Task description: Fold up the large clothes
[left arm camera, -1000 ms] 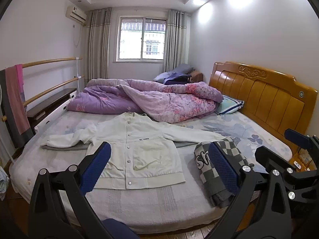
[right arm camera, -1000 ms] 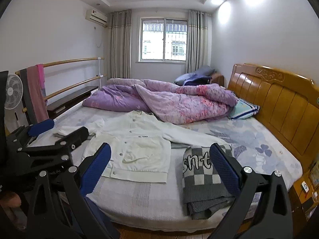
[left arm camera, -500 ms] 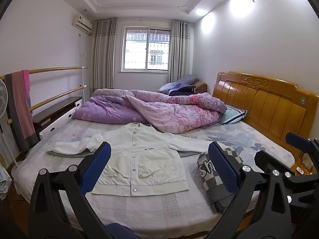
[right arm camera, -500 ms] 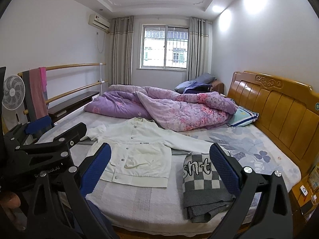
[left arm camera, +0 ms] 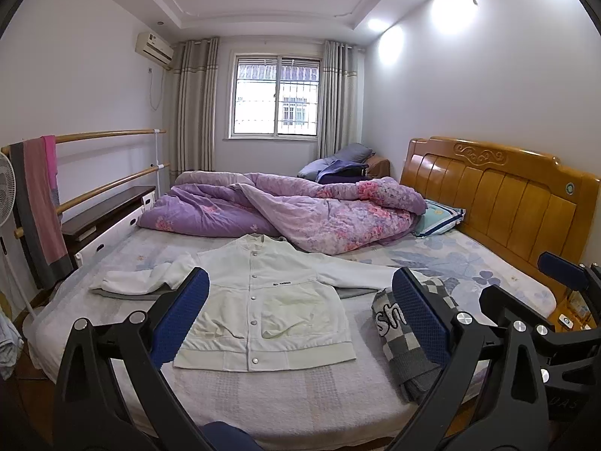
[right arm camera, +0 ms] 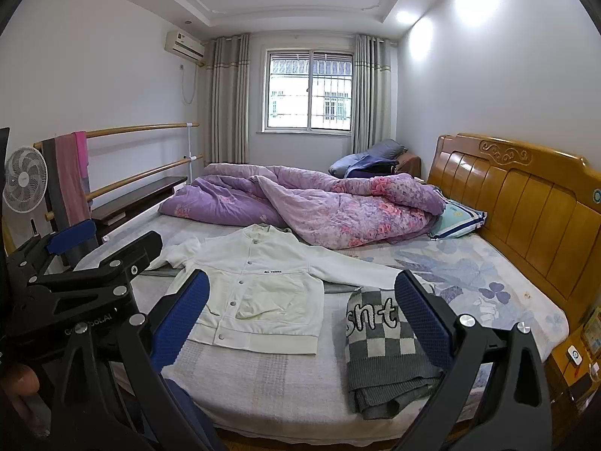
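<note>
Sunlight comes in through the window [left arm camera: 277, 99] at the far end of the bedroom, with long curtains [left arm camera: 193, 107] on both sides. We see a big bed [left arm camera: 285, 394] with a wooden headboard [left arm camera: 499, 191] on the right. A purple blanket [left arm camera: 300, 210] lies in a messy heap at the far side of the bed, and a striped pillow [left arm camera: 437, 218] peeks out beside it, near the headboard.

Our white jacket [left arm camera: 263, 300] lies flat on the near part of the bed. It is buttoned up, front side up, with both sleeves spread out to the sides. A bit of grey cloth shows under each sleeve. Just to its right sits a folded grey checked sweater [right arm camera: 379, 342] with white letters on it, close to the bed's edge.

We hold our left gripper [left arm camera: 300, 315] up in front of the bed. Its blue pads are wide apart and hold nothing. Our right gripper [right arm camera: 302, 317] is the same, spread wide with nothing in it. Neither one touches the jacket.

On the left wall we see wooden rails [right arm camera: 124, 131] with a pink and grey towel [right arm camera: 67, 176] hanging over them, and a white fan [right arm camera: 24, 180] stands beside them. An air conditioner [right arm camera: 184, 44] is high on the wall.
</note>
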Demonstrator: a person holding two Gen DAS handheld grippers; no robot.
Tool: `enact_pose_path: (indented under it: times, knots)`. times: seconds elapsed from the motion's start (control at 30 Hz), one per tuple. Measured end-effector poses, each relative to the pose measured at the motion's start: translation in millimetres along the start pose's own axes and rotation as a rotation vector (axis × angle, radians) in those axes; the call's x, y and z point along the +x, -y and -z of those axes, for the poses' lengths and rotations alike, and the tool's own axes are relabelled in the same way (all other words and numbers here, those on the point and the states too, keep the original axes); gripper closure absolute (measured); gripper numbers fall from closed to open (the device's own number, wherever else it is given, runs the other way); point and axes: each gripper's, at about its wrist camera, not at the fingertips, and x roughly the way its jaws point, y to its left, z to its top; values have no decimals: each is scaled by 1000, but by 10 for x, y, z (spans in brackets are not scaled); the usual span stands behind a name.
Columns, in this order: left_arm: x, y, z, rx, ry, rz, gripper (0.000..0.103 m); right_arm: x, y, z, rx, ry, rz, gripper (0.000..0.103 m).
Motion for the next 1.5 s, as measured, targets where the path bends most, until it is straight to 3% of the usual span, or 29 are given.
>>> enact_pose_path:
  times: [1.5]
  knots:
    - [63, -17, -30, 34, -6, -17, 5, -43, -127, 29, 18, -9, 13, 8]
